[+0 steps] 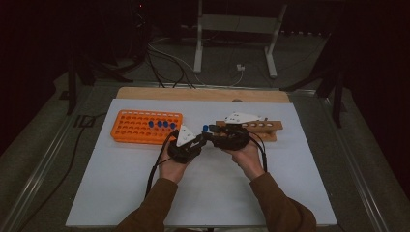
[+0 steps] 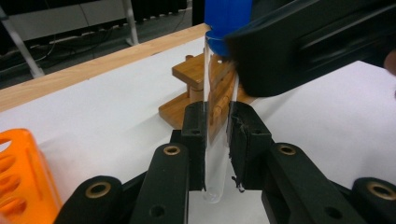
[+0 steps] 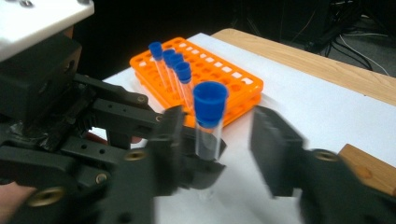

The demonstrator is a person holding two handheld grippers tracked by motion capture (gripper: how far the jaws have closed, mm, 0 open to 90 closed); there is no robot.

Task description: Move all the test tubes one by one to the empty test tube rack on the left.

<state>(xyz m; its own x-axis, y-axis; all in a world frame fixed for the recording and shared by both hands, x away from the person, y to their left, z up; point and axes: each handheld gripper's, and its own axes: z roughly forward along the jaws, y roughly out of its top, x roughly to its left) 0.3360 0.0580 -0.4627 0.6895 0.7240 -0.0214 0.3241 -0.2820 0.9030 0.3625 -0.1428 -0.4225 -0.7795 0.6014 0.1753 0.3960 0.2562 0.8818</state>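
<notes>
The left hand-held gripper (image 2: pixel 217 140) clamps the blue-capped tube (image 2: pixel 218 116) upright above the desk (image 1: pixel 203 193), while the right hand-held gripper (image 3: pixel 215 144) stands open around it, so a sideways nudge could tip it loose.

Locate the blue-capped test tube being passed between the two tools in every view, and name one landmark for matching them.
High view: test tube at centre, between the two tools.
Left gripper view: upright at centre, clamped in the near jaws.
Right gripper view: centre, blue cap up.
Shared landmark: the orange rack.
</notes>
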